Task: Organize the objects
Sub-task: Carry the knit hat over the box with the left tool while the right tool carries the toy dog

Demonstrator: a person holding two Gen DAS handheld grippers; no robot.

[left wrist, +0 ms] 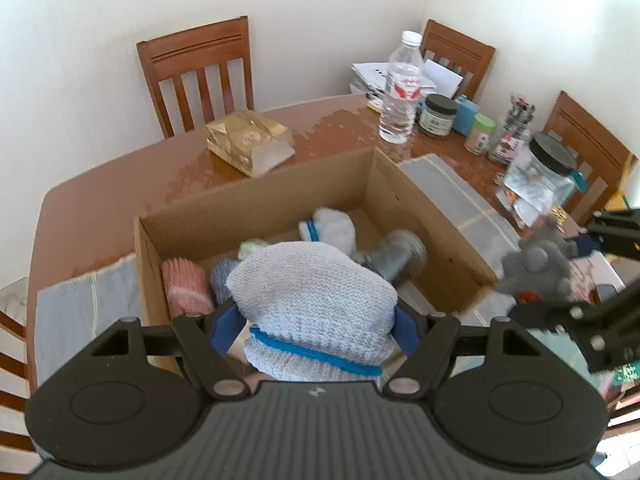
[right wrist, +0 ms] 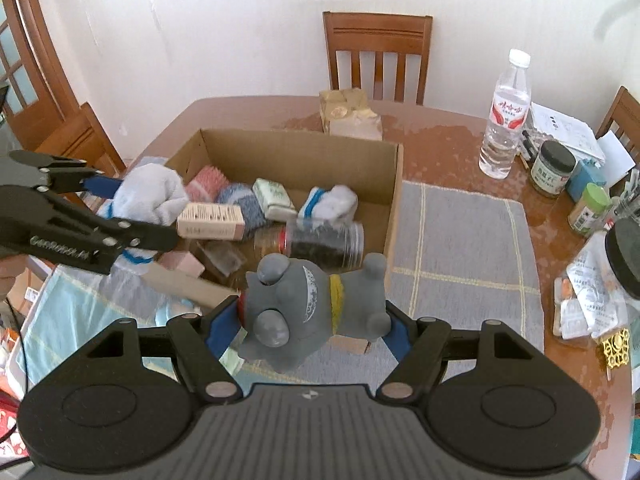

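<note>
while left fingers pinch a knit sock, right fingers clamp what looks like a grey toy.

Water bottle, jars — chairs around table.

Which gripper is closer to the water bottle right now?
Right. The right gripper, holding the gray plush toy, is on the water bottle side of the cardboard box; the left gripper is over the box's opposite end.
</note>
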